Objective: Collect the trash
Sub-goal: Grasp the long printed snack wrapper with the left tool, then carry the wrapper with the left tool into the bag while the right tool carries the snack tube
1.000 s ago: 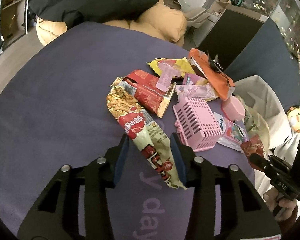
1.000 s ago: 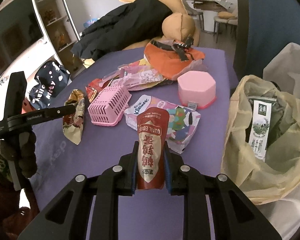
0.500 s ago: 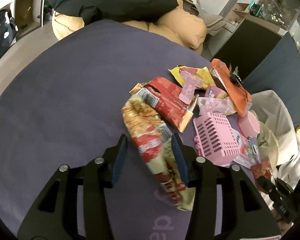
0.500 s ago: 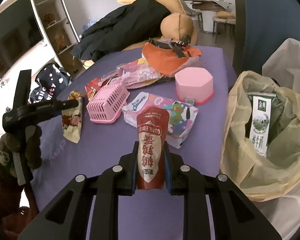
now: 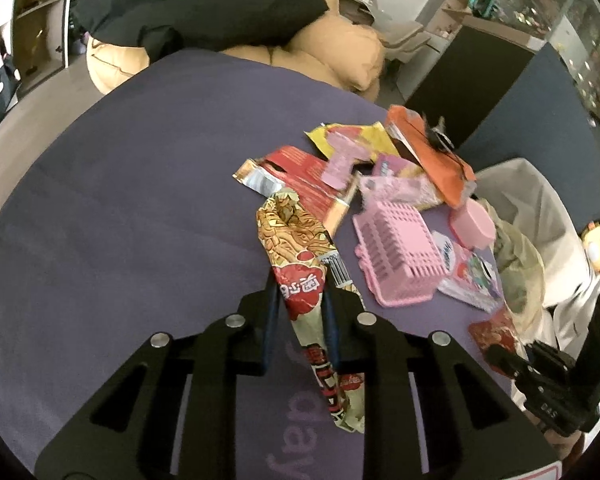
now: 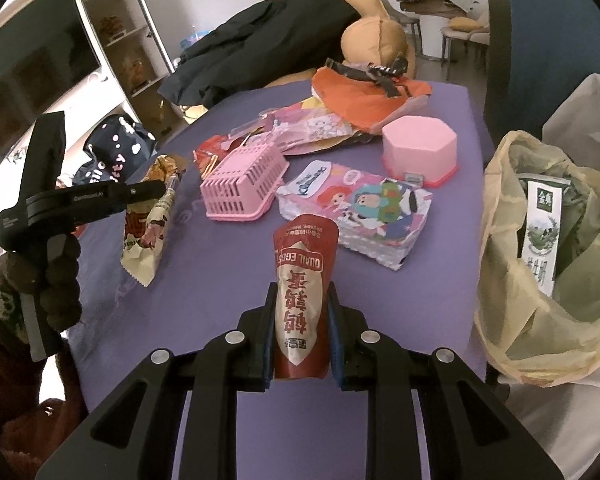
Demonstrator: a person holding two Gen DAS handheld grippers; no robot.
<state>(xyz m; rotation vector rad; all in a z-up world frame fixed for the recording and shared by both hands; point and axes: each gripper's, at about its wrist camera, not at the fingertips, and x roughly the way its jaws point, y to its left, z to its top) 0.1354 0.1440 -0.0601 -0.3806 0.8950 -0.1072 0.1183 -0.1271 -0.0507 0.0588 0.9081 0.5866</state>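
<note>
**Both grippers loaded, bag drop is next**

Purple table point(image 6: 220, 280) carries the pile; the open trash bag point(image 6: 500, 240) hangs off its right edge, already holding a carton and crumpled wrappers.

Left gripper point(image 5: 300, 308): jaws have just been closing and now pinch the noodle wrapper point(image 5: 296, 248) mid-length, near the table's left edge. Its tail looks to be draped on the surface, so I'd call the grasp made and the lift not yet done.

Right gripper point(image 6: 300, 308): jaws clamped on the red quail egg pouch point(image 6: 304, 276), held clear above the near edge.

Next move, my read: swing the right gripper over the bag mouth and release, then raise the noodle wrapper and follow. Pink basket point(image 5: 396, 256) and tissue pack point(image 6: 360, 208) sit mid-table, untouched.
</note>
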